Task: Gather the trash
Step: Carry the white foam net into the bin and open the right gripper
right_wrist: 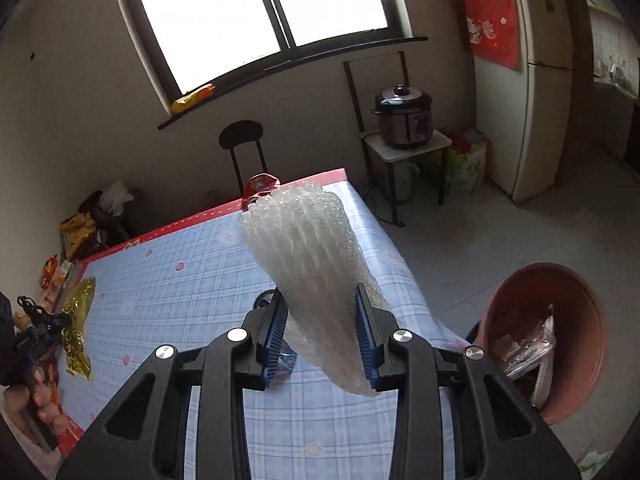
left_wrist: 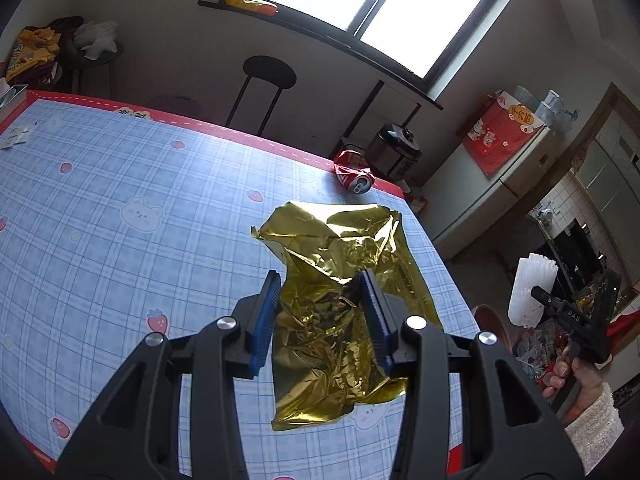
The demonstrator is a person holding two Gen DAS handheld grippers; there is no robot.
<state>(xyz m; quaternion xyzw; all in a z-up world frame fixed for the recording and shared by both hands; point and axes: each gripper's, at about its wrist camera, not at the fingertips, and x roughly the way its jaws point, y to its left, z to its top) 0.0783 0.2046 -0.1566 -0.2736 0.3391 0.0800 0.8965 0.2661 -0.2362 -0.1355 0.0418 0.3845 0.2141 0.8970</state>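
A crumpled gold foil wrapper (left_wrist: 332, 240) hangs between the blue pads of my left gripper (left_wrist: 320, 276), which is shut on it and holds it above the checked tablecloth (left_wrist: 120, 200). My right gripper (right_wrist: 320, 290) is shut on a white bubble-wrap sleeve (right_wrist: 304, 240) that sticks up and forward over the table's right edge. A crushed red can (left_wrist: 354, 174) lies on its side at the table's far corner. A reddish-brown bin (right_wrist: 516, 292) stands on the floor to the right of the table with wrappers inside.
A black stool (left_wrist: 269, 72) stands beyond the far edge under the window. A pressure cooker (right_wrist: 404, 120) sits on a small side table next to a fridge (right_wrist: 536, 80). Bags and packets pile up at the far left (right_wrist: 80, 232). A hand (left_wrist: 576, 376) grips the right tool.
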